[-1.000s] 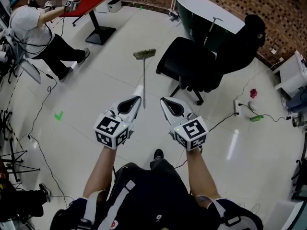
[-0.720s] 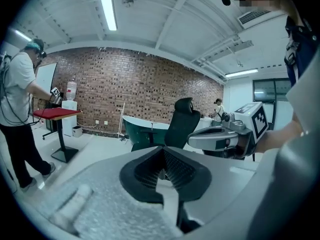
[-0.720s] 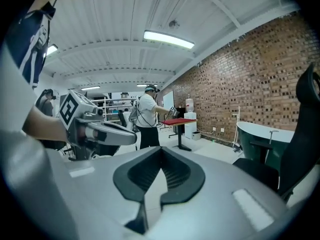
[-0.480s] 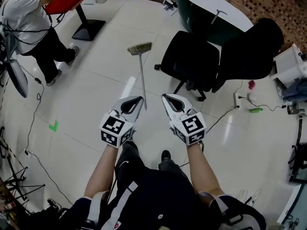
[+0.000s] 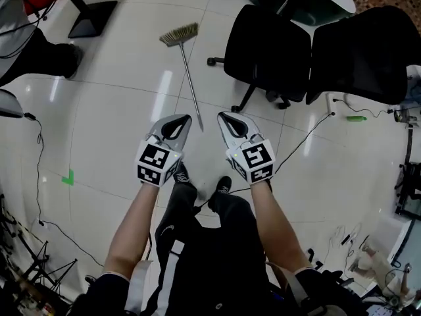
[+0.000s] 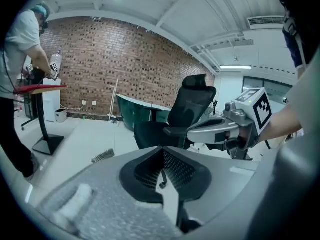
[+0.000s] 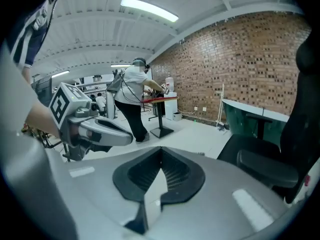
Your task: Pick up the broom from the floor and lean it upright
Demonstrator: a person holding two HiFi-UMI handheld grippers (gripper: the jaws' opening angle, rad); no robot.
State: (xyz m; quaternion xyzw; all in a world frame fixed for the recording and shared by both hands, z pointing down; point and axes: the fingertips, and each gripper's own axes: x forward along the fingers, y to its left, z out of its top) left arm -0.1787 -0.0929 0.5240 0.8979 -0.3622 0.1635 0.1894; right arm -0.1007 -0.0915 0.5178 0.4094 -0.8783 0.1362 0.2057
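Metal-handled broom w/ straw-coloured bristles (image 5: 189, 81) flat on pale tile floor (image 5: 112, 117), long axis running fwd, bristles at far end, handle tip just ahead of L gripper (image 5: 185, 118) & R gripper (image 5: 222, 116). Both pressed together, empty.

A black chair (image 5: 270, 48) stands at upper centre, another (image 5: 358, 51) at upper right. Green tape mark (image 5: 68, 177) at left; a cable (image 5: 306, 141) runs right of centre.
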